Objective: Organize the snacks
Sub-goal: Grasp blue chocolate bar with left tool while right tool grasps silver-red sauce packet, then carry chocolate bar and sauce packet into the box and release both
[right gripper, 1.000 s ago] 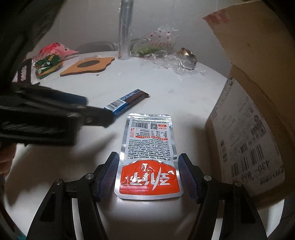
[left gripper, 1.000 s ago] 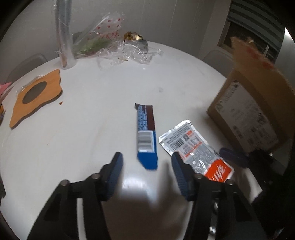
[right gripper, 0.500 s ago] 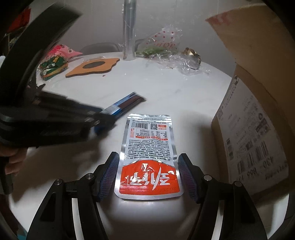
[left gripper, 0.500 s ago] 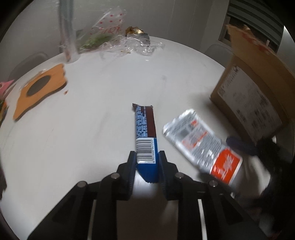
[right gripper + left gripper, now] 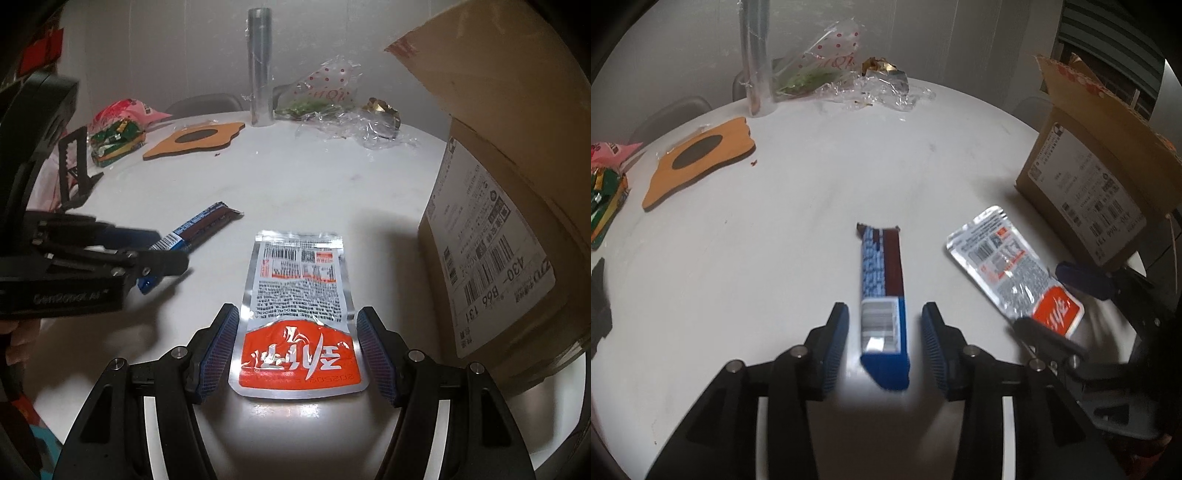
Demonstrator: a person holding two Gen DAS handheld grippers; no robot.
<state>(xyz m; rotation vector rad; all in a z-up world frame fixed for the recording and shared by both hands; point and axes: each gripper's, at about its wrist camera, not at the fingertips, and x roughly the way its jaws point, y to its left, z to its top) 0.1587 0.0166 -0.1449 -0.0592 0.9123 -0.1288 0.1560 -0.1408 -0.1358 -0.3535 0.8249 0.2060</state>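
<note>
The left tool [image 5: 884, 339] is opening, its pads apart on either side of the blue snack bar [image 5: 882, 291], which lies on the white desk [image 5: 812, 184] at lower centre. The right tool [image 5: 295, 343] stands apart, flanking the silver-and-orange pouch [image 5: 297, 306] without pressing it, near the cardboard box [image 5: 509, 206] at right.

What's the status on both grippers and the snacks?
Left gripper jaws opening, blue snack bar between, ungripped. Right gripper astride silver-orange pouch, pads look clear. Cardboard box close right; nothing blocking.
</note>
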